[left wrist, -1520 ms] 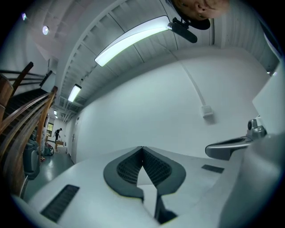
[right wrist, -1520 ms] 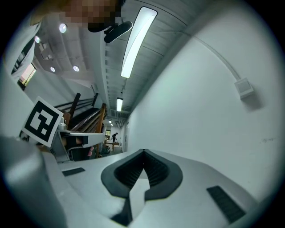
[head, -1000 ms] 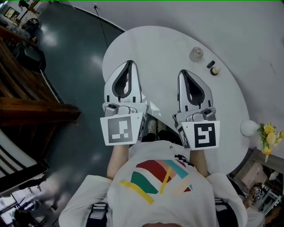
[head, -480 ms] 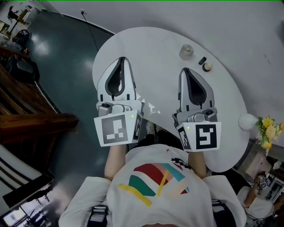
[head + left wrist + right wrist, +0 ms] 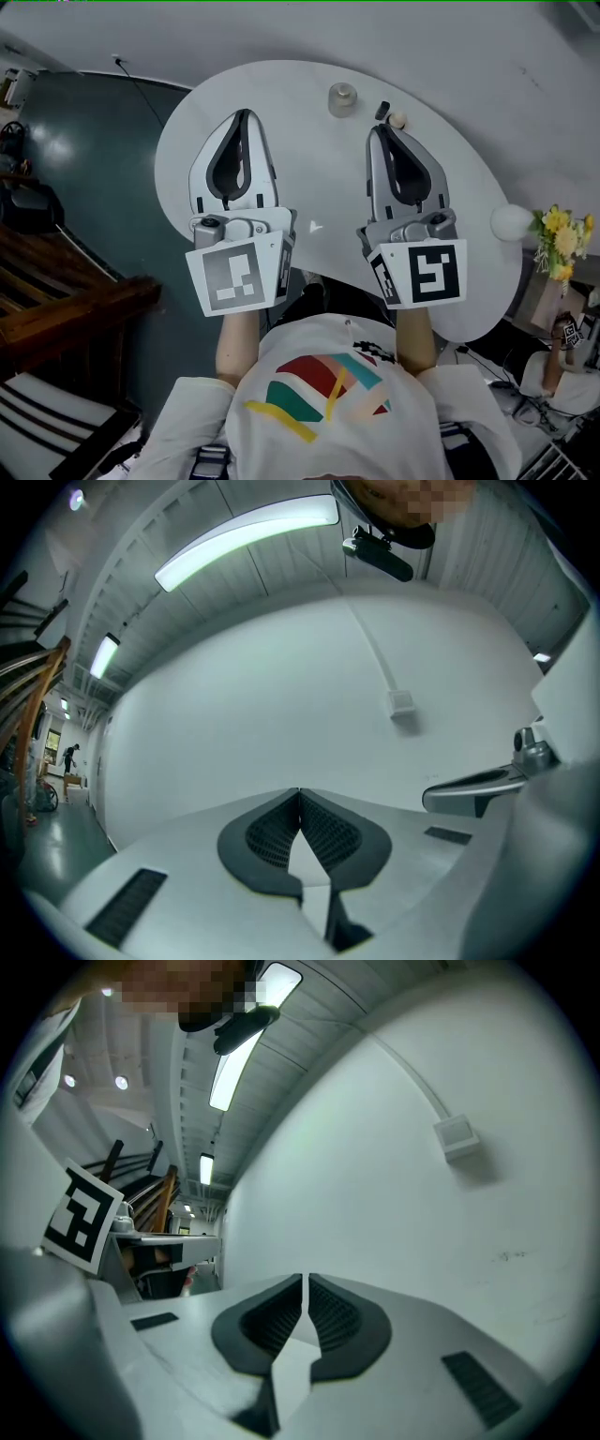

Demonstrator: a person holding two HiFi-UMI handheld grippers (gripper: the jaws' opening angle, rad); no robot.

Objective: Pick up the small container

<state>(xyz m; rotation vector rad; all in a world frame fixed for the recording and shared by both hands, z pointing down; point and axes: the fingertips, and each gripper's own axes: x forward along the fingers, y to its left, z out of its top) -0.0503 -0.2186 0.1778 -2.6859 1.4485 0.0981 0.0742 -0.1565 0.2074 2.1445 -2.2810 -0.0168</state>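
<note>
Small container [image 5: 342, 98] stands upright on white table [image 5: 309, 131], axis vertical

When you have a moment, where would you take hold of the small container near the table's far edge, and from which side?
Probably across the round side wall of the small container, from the near side with the right hand-held gripper, once its shut jaws open. It stands upright, and a black item and a pale round item lie close on its right.
</note>
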